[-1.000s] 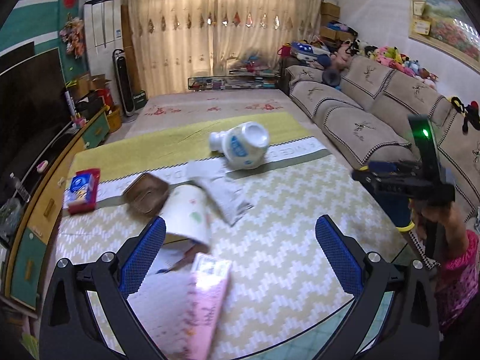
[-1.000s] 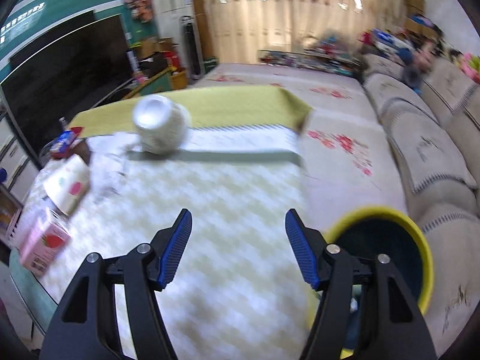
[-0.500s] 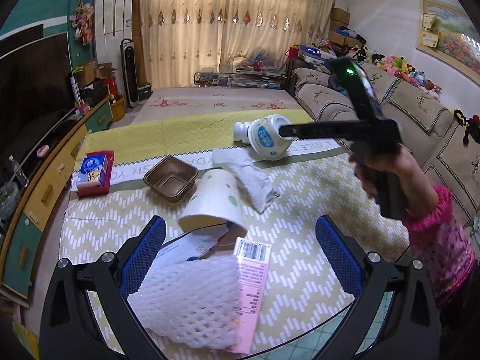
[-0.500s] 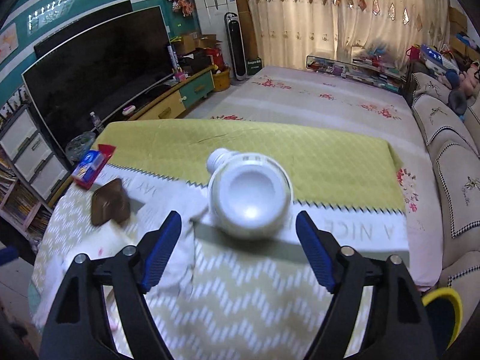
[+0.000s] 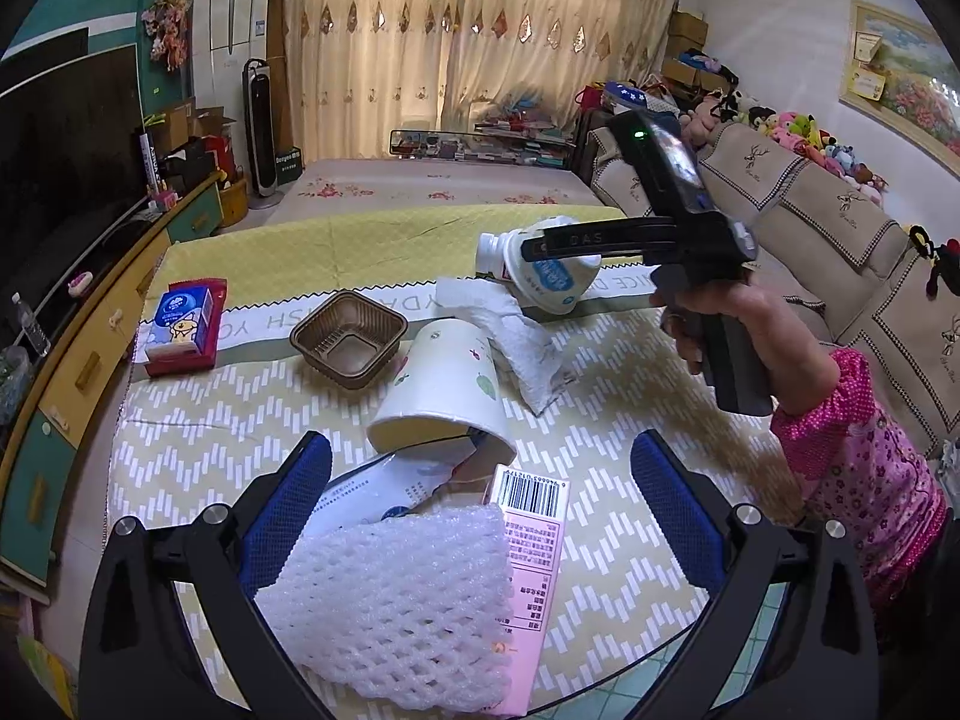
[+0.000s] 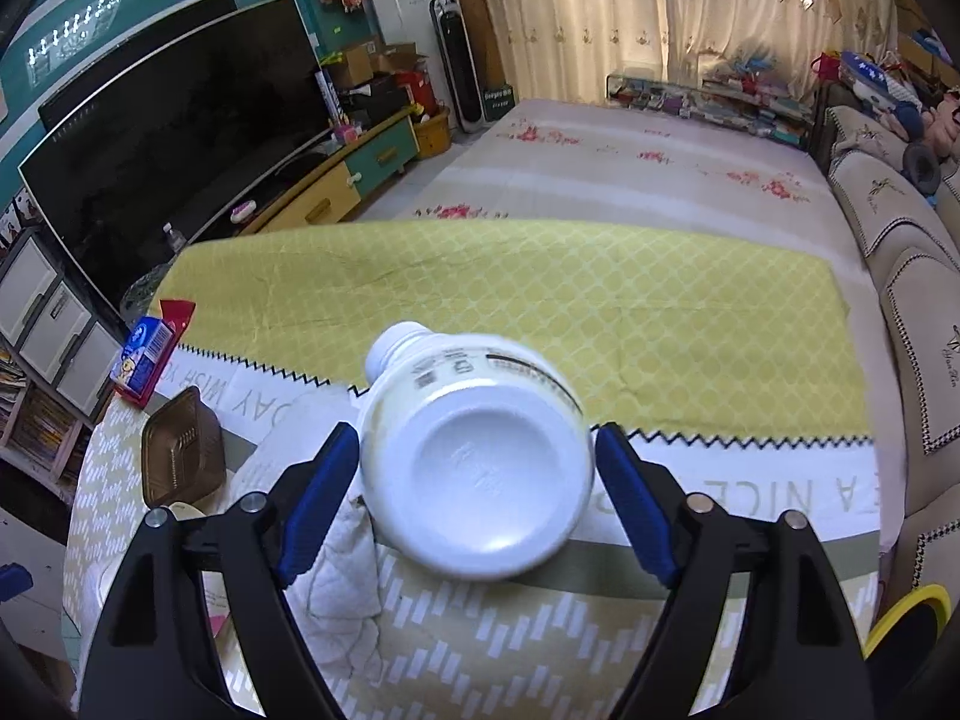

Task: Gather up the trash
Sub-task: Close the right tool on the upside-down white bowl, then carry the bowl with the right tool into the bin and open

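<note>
A white plastic bottle [image 6: 474, 468] lies on its side on the table, base toward the right wrist camera. My right gripper [image 6: 477, 498] is open with its blue fingers on either side of the bottle; it also shows in the left wrist view [image 5: 600, 237] over the bottle [image 5: 549, 276]. My left gripper [image 5: 480, 498] is open and empty above a white foam net [image 5: 396, 606], a pink carton [image 5: 534, 546] and a paper cup [image 5: 447, 387] lying on its side. A crumpled tissue [image 5: 510, 336] and a brown plastic tray [image 5: 348, 339] lie further back.
A blue tissue pack on a red box [image 5: 180, 324] sits at the table's left. A yellow-rimmed bin [image 6: 912, 618] stands at the right of the table. A sofa [image 5: 840, 228] runs along the right, a TV cabinet [image 5: 72, 324] along the left.
My right gripper has swung from the bin over to the table and closed in until its fingers flank the bottle. The left gripper pulled back slightly, bringing the foam net into view.
</note>
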A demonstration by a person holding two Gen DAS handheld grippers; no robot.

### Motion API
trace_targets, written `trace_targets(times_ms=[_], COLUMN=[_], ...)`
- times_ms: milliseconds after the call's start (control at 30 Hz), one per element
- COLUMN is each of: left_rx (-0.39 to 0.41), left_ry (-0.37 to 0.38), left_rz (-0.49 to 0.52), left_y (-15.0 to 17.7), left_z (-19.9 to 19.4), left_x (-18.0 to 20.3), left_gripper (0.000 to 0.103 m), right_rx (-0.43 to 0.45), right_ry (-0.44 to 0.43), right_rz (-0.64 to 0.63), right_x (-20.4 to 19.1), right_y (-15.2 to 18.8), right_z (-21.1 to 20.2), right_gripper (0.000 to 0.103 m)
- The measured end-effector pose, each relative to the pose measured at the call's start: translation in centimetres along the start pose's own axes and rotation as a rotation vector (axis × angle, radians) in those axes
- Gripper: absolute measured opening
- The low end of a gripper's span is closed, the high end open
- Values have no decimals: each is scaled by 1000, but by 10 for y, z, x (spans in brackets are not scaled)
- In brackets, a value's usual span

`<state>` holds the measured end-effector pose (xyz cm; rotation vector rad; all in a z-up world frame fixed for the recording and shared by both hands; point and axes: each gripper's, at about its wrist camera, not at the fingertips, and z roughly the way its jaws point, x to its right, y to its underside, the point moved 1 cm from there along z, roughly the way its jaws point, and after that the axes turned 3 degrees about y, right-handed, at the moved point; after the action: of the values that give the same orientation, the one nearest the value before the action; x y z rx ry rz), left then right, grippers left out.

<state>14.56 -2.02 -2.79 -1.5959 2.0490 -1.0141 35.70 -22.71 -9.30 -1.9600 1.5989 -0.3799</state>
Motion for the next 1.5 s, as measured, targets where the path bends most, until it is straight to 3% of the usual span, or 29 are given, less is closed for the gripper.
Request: trace_targets(times_ms=[300, 500, 633, 867, 1000, 1300, 1500], left_rx=[3, 22, 36, 62, 57, 46, 41], left_ry=[-8, 4, 6, -9, -22, -36, -44], left_rz=[23, 33, 42, 30, 11, 21, 34], left_y=[1, 1, 2, 13, 20, 30, 26], left_z=[-6, -14, -22, -41, -45, -49, -47], left_x=[8, 15, 22, 29, 31, 48, 57], left_gripper=[98, 98, 98, 98, 98, 98, 98], right_rx=[8, 96, 172, 243, 244, 194, 161], right_ry=[1, 1, -6, 105, 245, 381, 395], right_rz=[30, 31, 64, 183, 244, 373, 416], right_x=[1, 4, 23, 79, 117, 192, 223], right_y=[11, 32, 65, 137, 178, 212, 225], right_z=[-8, -72, -130, -205, -231, -224, -208], right_gripper=[78, 78, 78, 78, 78, 78, 79])
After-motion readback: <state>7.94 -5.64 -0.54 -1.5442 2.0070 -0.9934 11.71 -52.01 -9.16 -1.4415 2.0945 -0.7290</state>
